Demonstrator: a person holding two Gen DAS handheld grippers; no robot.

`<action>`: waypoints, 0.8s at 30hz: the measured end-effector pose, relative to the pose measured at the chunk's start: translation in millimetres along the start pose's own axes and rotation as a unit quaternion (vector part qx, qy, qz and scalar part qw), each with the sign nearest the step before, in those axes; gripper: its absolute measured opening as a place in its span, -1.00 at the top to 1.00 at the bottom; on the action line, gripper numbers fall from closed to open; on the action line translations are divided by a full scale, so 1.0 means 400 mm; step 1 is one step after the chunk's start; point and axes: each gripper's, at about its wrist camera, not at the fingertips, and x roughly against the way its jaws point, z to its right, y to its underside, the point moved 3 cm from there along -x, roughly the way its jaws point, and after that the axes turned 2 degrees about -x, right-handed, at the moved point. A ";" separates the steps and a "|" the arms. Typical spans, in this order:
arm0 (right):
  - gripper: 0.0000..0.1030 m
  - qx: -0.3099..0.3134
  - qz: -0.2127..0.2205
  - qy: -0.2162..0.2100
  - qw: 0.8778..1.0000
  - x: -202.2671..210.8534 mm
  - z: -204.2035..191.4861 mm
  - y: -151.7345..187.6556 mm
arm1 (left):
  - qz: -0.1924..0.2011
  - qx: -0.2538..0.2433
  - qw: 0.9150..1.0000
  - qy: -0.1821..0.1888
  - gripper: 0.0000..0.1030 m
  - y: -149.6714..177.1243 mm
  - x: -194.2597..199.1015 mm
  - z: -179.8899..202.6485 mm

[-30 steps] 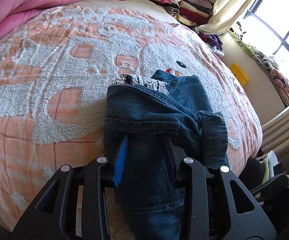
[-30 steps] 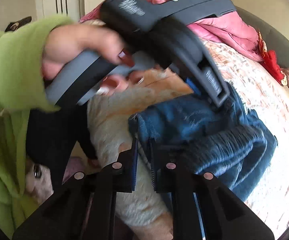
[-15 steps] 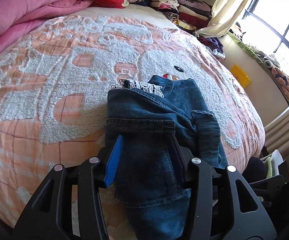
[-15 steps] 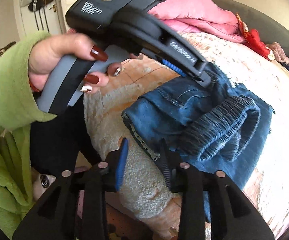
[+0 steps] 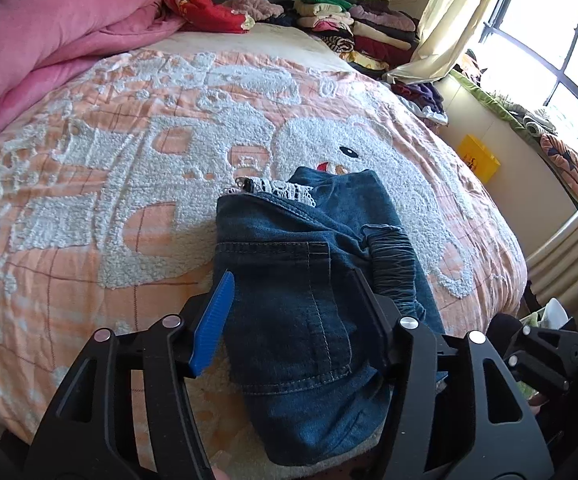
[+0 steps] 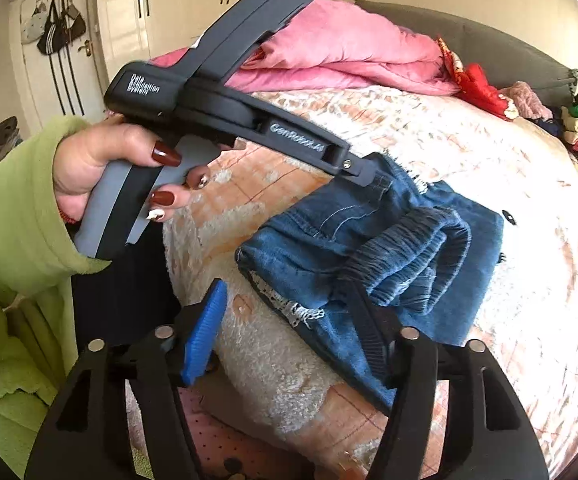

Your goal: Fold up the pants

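Observation:
The dark blue jeans (image 5: pixel 301 280) lie folded into a thick bundle near the front edge of the bed, with a lace trim showing at the far end. My left gripper (image 5: pixel 293 312) hovers over their near end. Its jaws are opening and straddle the denim, and the pads do not press on it. In the right wrist view the jeans (image 6: pixel 389 248) lie ahead, and my right gripper (image 6: pixel 285 320) is opening beside their lace-edged corner with nothing gripped. A hand in a green sleeve (image 6: pixel 101 160) holds the left gripper (image 6: pixel 361 172) over the jeans' far side.
The bed has a peach and white tufted cover (image 5: pixel 129 184). A pink duvet (image 5: pixel 49 36) is heaped at its head, next to a red garment (image 5: pixel 209 12). Stacks of folded clothes (image 5: pixel 353 28) stand at the far corner. A window (image 5: pixel 549 52) and a yellow box (image 5: pixel 479 158) are to the right.
Both grippers' jaws have spread apart. The right gripper let go of the jeans' edge, rolled and drew back a little. The left gripper rose slightly off the denim.

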 end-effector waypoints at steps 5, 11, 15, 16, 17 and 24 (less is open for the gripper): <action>-0.52 -0.013 0.018 0.014 1.000 0.033 0.017 -0.006 | 0.008 -0.003 1.000 0.000 -0.08 -0.001 0.021 0.008; -0.64 -0.040 0.043 0.033 0.998 0.069 0.040 -0.019 | 0.020 -0.006 1.000 -0.002 -0.26 -0.002 0.055 0.014; -0.79 -0.059 0.061 0.051 0.995 0.099 0.061 -0.026 | 0.032 -0.012 0.999 -0.004 -0.42 -0.007 0.086 0.022; -0.79 -0.061 0.063 0.054 0.995 0.106 0.063 -0.025 | 0.034 -0.013 0.999 -0.005 -0.45 -0.007 0.092 0.023; -0.79 -0.065 0.067 0.059 0.994 0.114 0.068 -0.026 | 0.038 -0.014 0.999 -0.008 -0.49 -0.007 0.100 0.024; -0.79 -0.099 0.091 0.092 0.987 0.158 0.116 -0.033 | 0.050 -0.031 0.998 -0.026 -0.73 -0.002 0.130 0.029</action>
